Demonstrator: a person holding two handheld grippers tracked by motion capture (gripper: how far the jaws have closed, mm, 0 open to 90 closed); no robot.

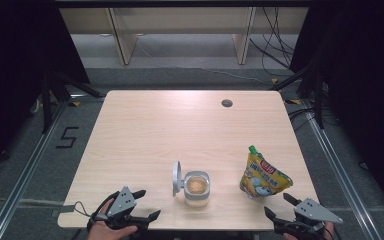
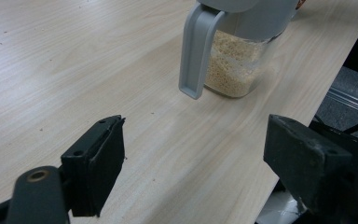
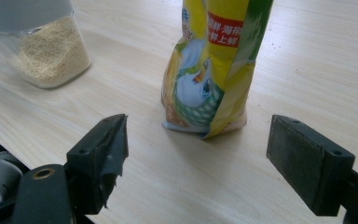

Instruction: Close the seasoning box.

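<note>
From the high view, we see a clear jar of pale grains standing near the front edge of the wooden surface. Its grey lid is flipped up on the left side, so the top is open and ready for something to go in. A yellow pouch with a green cap stands just to the right of the jar, close enough to reach. Our left tongs and right tongs wait at the front edge, both spread wide and holding nothing.

In the left gripper view, our tongs point at the jar. The lid's long grey flap hangs down toward us, which we think makes it easy to grab or steady.

In the right gripper view, the pouch stands upright right between the wide tongs, not touched. We think they are lined up to close on it next. The jar sits off to the left.
</note>
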